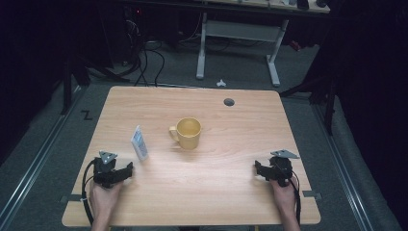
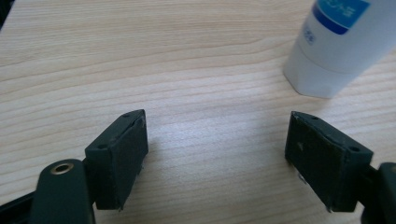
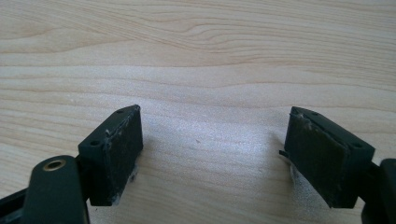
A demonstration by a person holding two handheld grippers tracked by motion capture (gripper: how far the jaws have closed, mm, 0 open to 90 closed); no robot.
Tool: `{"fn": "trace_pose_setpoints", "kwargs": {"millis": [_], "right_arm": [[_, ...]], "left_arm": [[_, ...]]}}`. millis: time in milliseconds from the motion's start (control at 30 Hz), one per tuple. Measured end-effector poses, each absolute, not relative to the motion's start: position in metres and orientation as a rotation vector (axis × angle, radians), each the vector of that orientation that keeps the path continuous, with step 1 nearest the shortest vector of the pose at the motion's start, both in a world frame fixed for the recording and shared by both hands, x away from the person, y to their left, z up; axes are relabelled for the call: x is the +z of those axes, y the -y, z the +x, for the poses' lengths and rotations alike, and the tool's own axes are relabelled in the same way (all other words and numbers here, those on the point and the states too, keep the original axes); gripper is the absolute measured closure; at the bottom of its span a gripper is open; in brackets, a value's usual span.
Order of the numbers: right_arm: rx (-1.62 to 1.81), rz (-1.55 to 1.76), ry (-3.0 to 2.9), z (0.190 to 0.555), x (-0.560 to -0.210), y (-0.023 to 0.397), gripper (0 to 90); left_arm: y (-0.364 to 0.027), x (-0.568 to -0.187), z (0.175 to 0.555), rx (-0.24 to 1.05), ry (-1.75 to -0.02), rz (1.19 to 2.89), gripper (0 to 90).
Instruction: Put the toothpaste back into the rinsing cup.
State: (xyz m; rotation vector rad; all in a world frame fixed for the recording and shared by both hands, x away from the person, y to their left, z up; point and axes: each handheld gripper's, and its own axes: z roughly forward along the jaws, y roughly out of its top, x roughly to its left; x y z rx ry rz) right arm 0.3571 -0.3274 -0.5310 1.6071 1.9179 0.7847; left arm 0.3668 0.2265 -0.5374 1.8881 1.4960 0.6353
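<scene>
With both tools gaping empty, the left tool sits just short of the white tube standing beside the yellow mug mid-table; a careless approach could topple it.

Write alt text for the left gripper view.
The left claw hangs open over a light wooden table, nothing between its two black jaws. A white plastic tube with a blue label stands on its cap at upper right, apart from the jaws.
</scene>
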Motion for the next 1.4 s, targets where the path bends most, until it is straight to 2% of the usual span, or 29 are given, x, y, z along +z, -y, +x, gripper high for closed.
{"fn": "trace_pose_setpoints", "kwargs": {"millis": [67, 233, 800, 1033, 1400], "right_arm": [[0.785, 1.607, -1.917, 0.357, -0.531, 0.327, 19.6], [0.785, 1.607, -1.918, 0.357, -0.531, 0.327, 19.6], [0.785, 1.607, -1.918, 0.357, -0.531, 0.327, 19.6], [0.785, 1.607, -1.918, 0.357, -0.531, 0.327, 19.6], [0.785, 1.607, -1.918, 0.357, -0.531, 0.327, 19.6]], "left_arm": [[-0.226, -0.537, 0.367, 0.636, -1.499, 1.889, 20.6], [-0.226, -0.537, 0.365, 0.643, -1.509, 1.873, 26.2], [-0.226, -0.532, 0.355, 0.617, -1.514, 1.904, 29.1], [-0.220, -0.528, 0.350, 0.606, -1.483, 1.909, 35.7], [-0.210, -0.520, 0.342, 0.613, -1.447, 1.893, 34.0]]}}
